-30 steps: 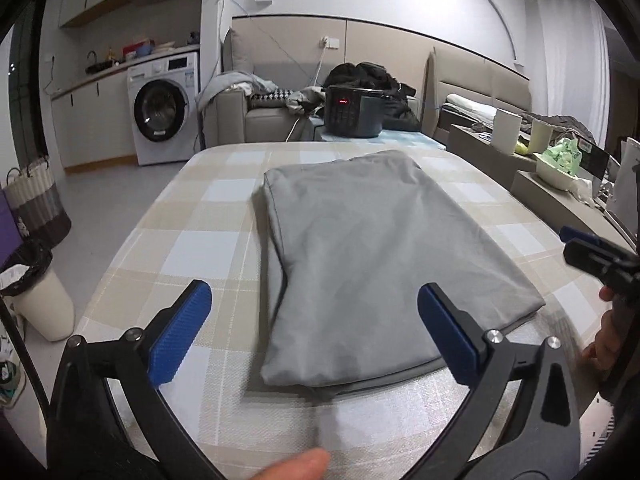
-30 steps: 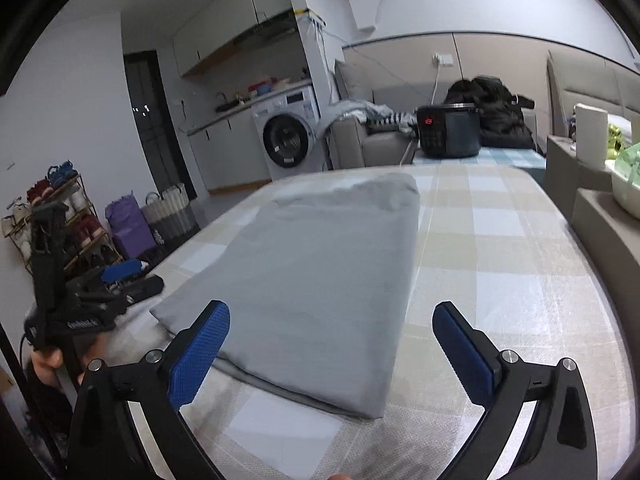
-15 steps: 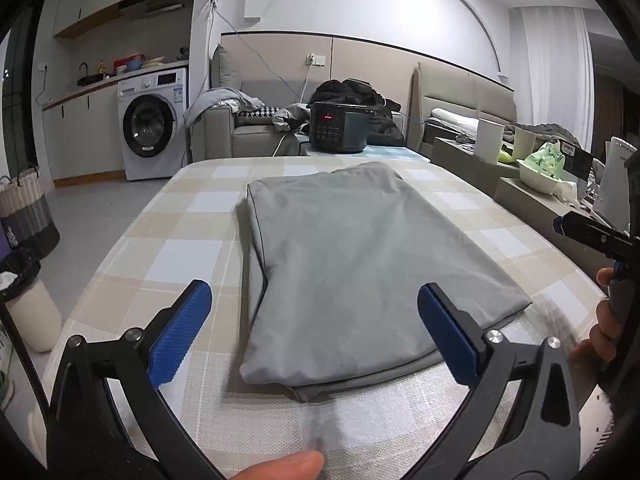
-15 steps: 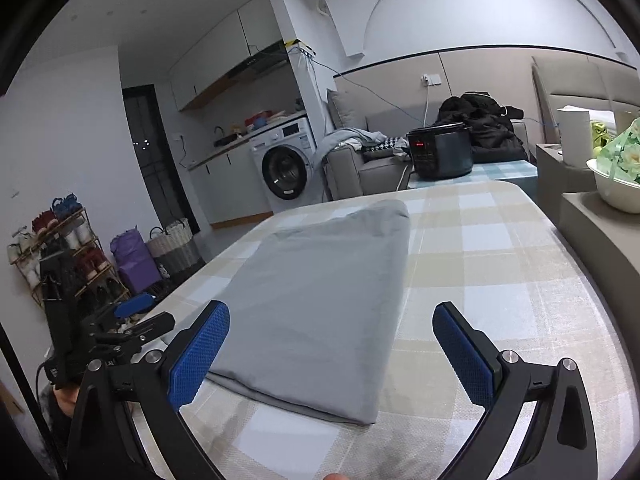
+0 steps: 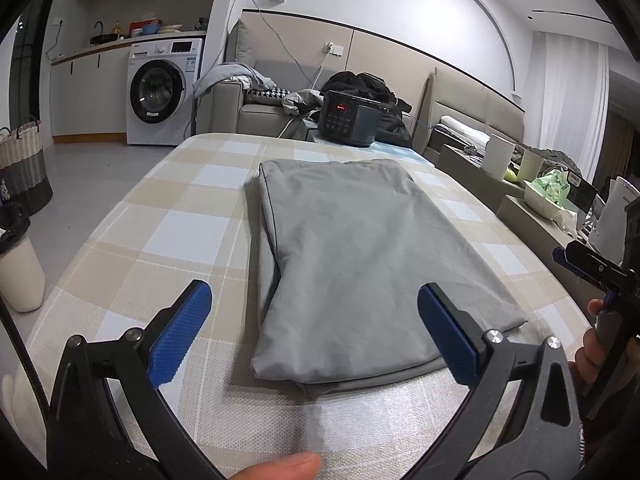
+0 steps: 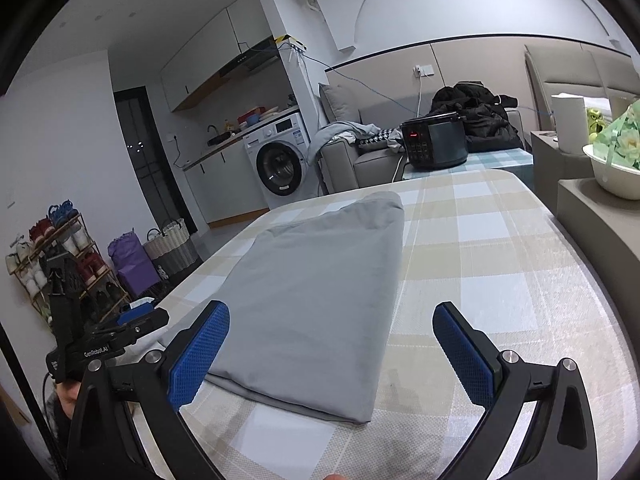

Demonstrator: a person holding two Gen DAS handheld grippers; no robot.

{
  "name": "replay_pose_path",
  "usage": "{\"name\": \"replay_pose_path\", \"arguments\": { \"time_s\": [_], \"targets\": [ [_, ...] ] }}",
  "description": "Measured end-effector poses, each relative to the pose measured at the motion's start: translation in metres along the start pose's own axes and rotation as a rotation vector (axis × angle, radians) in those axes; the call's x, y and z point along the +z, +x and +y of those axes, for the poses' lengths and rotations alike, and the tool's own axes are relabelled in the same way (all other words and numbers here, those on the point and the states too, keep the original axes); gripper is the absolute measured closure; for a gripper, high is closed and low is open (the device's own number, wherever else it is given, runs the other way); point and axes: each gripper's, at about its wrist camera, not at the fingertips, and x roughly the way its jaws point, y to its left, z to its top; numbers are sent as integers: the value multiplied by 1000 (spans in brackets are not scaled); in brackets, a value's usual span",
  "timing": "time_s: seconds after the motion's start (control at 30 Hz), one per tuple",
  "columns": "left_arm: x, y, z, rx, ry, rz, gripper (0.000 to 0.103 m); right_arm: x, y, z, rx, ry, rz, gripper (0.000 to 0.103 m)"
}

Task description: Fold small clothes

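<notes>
A grey garment (image 5: 360,264) lies folded into a long rectangle on the checked tablecloth (image 5: 168,240). My left gripper (image 5: 316,334) hovers open just short of its near edge, holding nothing. In the right wrist view the same grey garment (image 6: 320,288) stretches away from me. My right gripper (image 6: 332,354) stands open over its near right corner, blue pads wide apart. The right gripper (image 5: 592,266) also shows at the right edge of the left wrist view, and the left gripper (image 6: 116,332) at the lower left of the right wrist view.
A black cooker (image 5: 348,122) sits past the table's far end, before a sofa (image 5: 256,112) piled with clothes. A washing machine (image 5: 162,94) stands at the back left. A side ledge carries a bowl (image 6: 612,172) and a paper roll (image 6: 568,124). A shoe rack (image 6: 52,256) and baskets line the floor.
Both grippers have tilted up and drawn back a little from the garment, so more of the room shows. The garment has not moved and both grippers stay open.
</notes>
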Motion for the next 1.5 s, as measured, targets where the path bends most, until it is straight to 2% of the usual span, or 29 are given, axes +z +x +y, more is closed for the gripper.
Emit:
{"name": "replay_pose_path", "arguments": {
  "time_s": [1.5],
  "targets": [
    [-4,4,1,5,-12,-1,1,-4,2,-4,24,42,16,0]
  ]
}}
